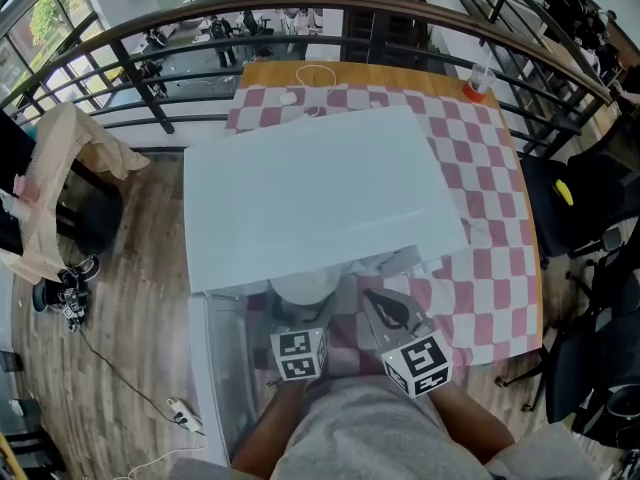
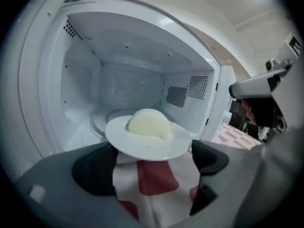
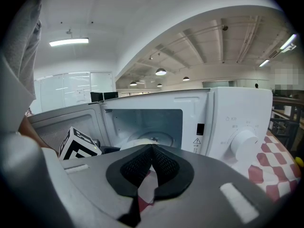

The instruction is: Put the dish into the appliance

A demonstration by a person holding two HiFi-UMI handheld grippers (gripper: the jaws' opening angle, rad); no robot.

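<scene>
The appliance [image 1: 320, 193] is plain white inside and out, with small grey print by its dial. The dish [image 2: 142, 148] is white and carries a pale yellow dome. The cloth [image 1: 480, 178] is checked red and white. At 12 o'clock the surface [image 1: 400, 73] is orange-brown wood. The left gripper [image 2: 154, 163] and the right gripper [image 3: 152, 167] are grey with black pads [image 2: 95, 167]. Each cube [image 1: 298, 354] bears black-and-white square markers. At 1 o'clock a cup [image 1: 478, 83] has an orange-red foot. At 9 o'clock the floor [image 1: 130, 298] is grey-brown wood grain.

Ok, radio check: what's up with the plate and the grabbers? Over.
Left gripper open, plate ungripped between its jaws. Right gripper shut, empty. Plate at the open microwave mouth, short of the turntable. Nothing blocking.
</scene>
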